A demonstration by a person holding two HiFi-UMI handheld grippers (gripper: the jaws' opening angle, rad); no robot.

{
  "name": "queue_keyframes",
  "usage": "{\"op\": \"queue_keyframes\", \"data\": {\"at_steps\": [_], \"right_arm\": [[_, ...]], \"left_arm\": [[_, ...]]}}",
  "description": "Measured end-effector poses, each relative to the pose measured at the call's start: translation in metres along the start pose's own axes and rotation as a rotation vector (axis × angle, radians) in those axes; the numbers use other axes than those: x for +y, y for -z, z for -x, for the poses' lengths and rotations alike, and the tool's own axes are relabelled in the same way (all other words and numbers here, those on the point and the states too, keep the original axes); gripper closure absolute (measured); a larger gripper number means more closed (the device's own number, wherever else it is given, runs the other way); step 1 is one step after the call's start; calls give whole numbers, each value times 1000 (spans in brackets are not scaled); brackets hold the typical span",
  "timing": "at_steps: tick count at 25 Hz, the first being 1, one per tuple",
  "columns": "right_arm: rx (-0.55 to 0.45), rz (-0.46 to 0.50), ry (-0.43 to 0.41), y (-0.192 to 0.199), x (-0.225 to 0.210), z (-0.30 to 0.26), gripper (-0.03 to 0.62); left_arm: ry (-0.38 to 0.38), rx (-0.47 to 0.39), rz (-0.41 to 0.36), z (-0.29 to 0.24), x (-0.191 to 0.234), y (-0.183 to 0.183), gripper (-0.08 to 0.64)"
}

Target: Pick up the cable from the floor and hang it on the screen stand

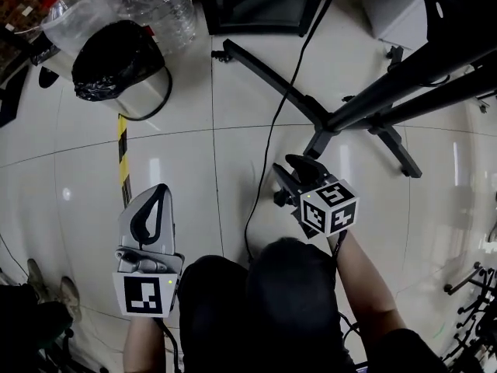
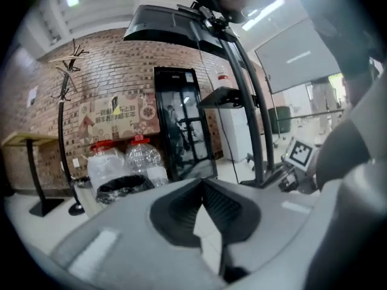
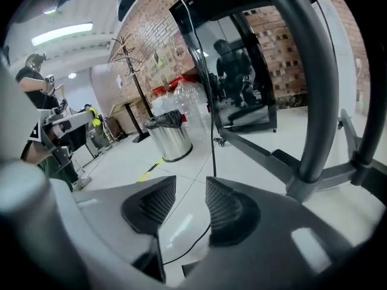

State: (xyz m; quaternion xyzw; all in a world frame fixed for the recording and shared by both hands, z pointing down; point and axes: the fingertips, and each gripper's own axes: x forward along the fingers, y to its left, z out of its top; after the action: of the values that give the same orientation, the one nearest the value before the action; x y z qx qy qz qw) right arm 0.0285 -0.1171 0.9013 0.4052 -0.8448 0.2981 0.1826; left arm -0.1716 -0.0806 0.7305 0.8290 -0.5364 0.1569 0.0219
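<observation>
The shiny white tile floor [image 1: 194,169] holds the big black metal screen stand [image 1: 404,88]. The thin black cable [image 1: 269,138] runs down past it and lies on the floor. The right gripper [image 3: 190,192] has its tongs spread, and the cable shows in the gap, not pinched. I think it should push in deeper, then squeeze gently. The left gripper [image 2: 201,183] is pressed together and holds nothing.

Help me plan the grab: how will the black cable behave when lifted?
Probably floppy: the cable lies in loose curves on the floor, so it should sag either side of a grip. Likely light, being thin. One end runs up out of view, so it may tug back.
</observation>
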Motion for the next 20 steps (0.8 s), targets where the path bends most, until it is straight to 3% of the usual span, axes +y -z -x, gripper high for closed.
{"op": "queue_keyframes", "data": {"at_steps": [3, 11, 15, 17, 20], "right_arm": [[58, 14, -24, 13, -3, -22, 404], [218, 2, -19, 42, -26, -71, 314], [245, -7, 14, 49, -43, -89, 320], [226, -12, 40, 45, -49, -93, 388], [238, -11, 46, 45, -49, -99, 397]], "left_arm": [[8, -28, 76, -7, 3, 11, 555], [-41, -17, 102, -7, 21, 48, 555], [-51, -19, 111, -6, 21, 55, 555], [-48, -18, 113, -5, 20, 58, 555], [-39, -10, 115, -2, 15, 62, 555]]}}
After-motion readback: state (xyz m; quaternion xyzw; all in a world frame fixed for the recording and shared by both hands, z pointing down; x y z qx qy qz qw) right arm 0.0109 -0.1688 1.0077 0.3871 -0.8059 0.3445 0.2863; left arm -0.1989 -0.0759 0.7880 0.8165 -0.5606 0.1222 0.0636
